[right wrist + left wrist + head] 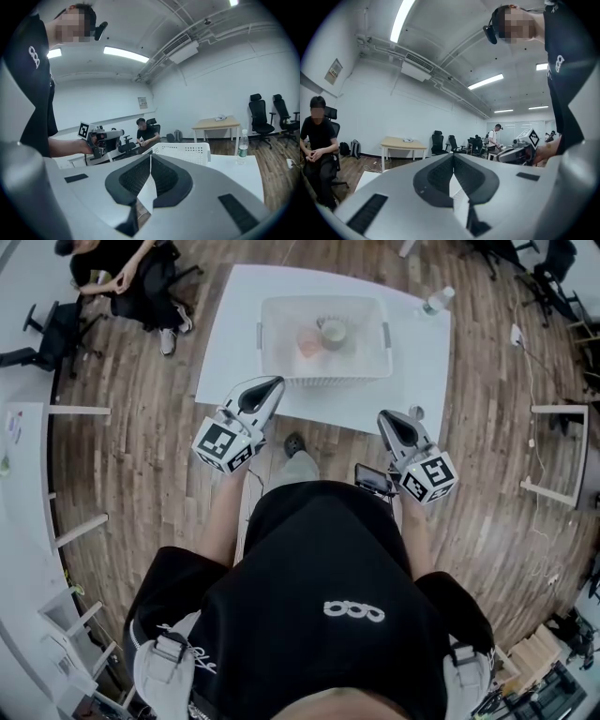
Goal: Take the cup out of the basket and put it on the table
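The cup [333, 332] is sitting in the basket [281, 369], untouched; the left gripper [277, 382] and right gripper [383, 416] are hovering short of the basket, both closed on nothing.

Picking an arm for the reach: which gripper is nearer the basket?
The left gripper: its tips look almost at the basket's near wall, while the right gripper hangs farther back by the table's edge.

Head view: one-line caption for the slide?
Shut, empty left gripper and right gripper poised before the white table; pale round cup sits in the white plastic basket.
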The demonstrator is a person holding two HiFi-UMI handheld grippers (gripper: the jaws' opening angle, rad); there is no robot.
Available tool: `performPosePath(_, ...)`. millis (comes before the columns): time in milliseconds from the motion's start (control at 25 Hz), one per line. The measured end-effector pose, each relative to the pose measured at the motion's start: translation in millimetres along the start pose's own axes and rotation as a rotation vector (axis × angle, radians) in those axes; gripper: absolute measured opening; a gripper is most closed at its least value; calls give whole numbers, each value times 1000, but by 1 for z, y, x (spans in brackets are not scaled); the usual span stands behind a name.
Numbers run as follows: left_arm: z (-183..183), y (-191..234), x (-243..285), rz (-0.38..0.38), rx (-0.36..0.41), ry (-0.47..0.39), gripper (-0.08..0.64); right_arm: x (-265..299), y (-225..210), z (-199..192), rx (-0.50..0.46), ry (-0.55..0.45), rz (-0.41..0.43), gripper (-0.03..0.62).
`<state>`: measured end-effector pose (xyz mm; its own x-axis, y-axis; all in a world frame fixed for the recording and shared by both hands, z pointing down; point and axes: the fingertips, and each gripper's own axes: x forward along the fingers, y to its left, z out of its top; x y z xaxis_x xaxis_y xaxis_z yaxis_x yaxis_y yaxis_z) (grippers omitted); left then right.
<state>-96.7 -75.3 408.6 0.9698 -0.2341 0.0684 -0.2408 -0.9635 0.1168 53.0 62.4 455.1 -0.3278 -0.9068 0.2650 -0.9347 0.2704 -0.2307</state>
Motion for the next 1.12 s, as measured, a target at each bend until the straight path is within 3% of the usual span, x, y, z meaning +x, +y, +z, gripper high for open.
performPosePath(280,-5,29,20,-36,-20,11,9,32,-15,4,24,17,-32,26)
performPosePath(520,-6,39,36,6,-27,22,9,46,-37,15,25,12,-16,26)
performPosePath(1120,-4,29,116,135,3,84,9,54,-126,40,8,-8,146,26)
